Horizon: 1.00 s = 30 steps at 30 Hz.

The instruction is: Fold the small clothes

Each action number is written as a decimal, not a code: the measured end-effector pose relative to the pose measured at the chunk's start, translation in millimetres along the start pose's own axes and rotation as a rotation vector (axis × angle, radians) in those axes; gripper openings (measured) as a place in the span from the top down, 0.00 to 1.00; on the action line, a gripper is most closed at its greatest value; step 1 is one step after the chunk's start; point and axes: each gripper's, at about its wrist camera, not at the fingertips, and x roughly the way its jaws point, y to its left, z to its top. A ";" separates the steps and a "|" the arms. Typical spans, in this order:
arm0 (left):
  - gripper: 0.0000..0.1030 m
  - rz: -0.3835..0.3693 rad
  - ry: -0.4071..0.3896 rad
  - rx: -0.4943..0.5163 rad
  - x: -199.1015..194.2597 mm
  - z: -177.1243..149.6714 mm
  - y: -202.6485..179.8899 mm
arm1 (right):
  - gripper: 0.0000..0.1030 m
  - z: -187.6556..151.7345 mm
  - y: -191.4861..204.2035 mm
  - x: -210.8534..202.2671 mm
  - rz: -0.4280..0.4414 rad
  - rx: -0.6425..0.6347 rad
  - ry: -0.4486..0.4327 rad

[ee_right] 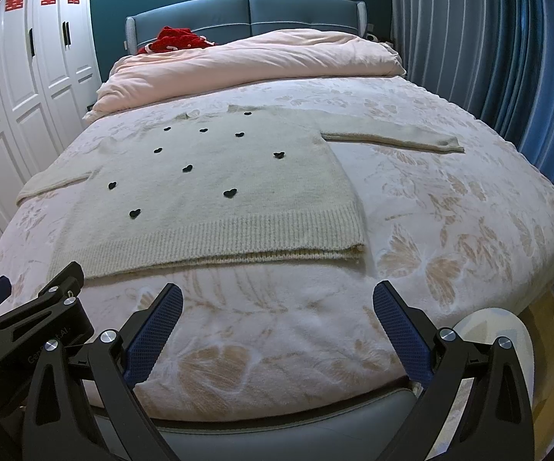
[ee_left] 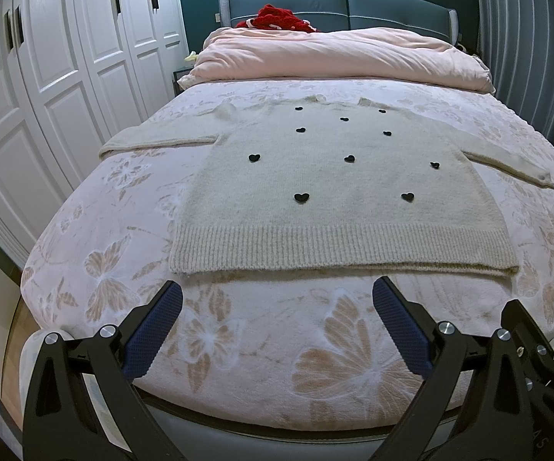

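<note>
Left wrist view: both tongs, left (ee_left: 277, 320) and right (ee_right: 277, 320), gape wide and empty short of the flat sweater (ee_left: 326, 176) ahead, whose loose knit could bunch if pinched unevenly.

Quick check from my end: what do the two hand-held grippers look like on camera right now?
Both match: the left hand-held gripper and right hand-held gripper have black angular frames with silver round bolts, and each finger carries a dark blue textured pad. The left one's body shows faint white lettering in the right wrist view. No cables or sleeves visible.
</note>
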 end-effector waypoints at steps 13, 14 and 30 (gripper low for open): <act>0.05 0.000 0.019 -0.002 9.3 -8.4 -0.4 | 0.05 -6.8 -4.0 8.5 0.011 0.005 0.025; 0.05 -0.004 0.027 -0.002 12.1 -7.7 -2.5 | 0.05 -8.4 -6.1 11.6 0.023 0.008 0.034; 0.05 -0.013 0.052 -0.037 52.8 24.8 -10.6 | 0.05 163.4 -264.8 161.1 -0.064 0.381 -0.030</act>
